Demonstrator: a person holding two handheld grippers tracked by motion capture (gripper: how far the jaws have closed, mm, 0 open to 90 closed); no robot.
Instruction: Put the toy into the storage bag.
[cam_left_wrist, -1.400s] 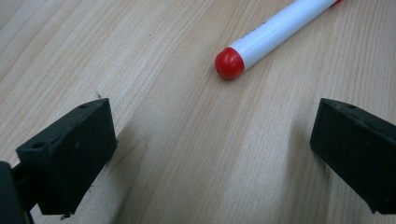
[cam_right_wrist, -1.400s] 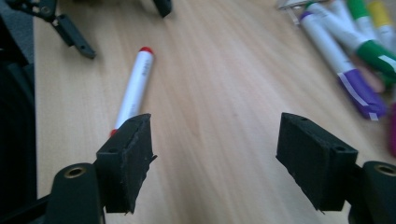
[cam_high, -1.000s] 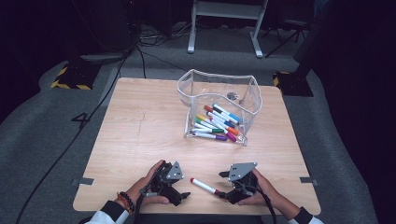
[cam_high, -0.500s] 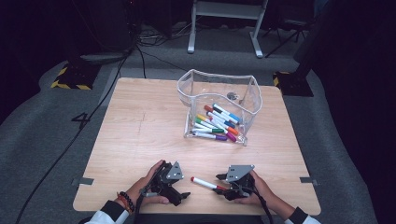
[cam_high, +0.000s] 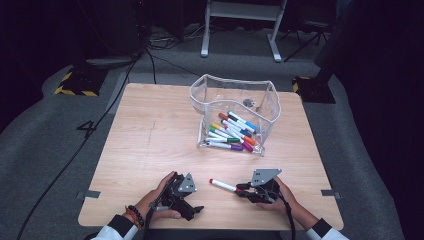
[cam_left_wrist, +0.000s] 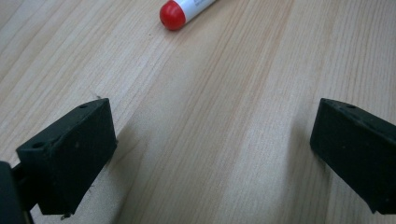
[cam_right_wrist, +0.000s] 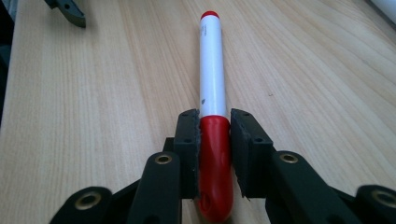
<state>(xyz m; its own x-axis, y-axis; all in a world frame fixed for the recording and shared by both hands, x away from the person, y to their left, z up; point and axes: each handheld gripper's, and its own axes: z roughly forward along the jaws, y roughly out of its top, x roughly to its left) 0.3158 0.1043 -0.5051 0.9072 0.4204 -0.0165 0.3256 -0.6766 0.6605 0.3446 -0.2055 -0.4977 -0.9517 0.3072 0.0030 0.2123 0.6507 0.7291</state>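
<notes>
A white marker (cam_high: 223, 185) with red ends lies flat near the table's front edge. My right gripper (cam_high: 242, 190) has just been closing and is shut on it. In the right gripper view both pads (cam_right_wrist: 188, 135) press the sides of the marker's red cap (cam_right_wrist: 215, 154), and the white barrel (cam_right_wrist: 211, 70) points away along the wood. My left gripper (cam_high: 192, 207) rests on the table to the left of the marker, jaws wide open and nothing between them (cam_left_wrist: 210, 140). The marker's far red tip (cam_left_wrist: 173, 14) lies just beyond them.
A clear plastic pouch (cam_high: 235, 95) stands open at the back right of the wooden table (cam_high: 150, 130), with several coloured markers (cam_high: 232, 132) in it. One tip of the left gripper (cam_right_wrist: 70, 10) shows in the right gripper view.
The right gripper has slid a little left along the marker and its jaws have closed onto the red cap. The left gripper has stayed where it was.
</notes>
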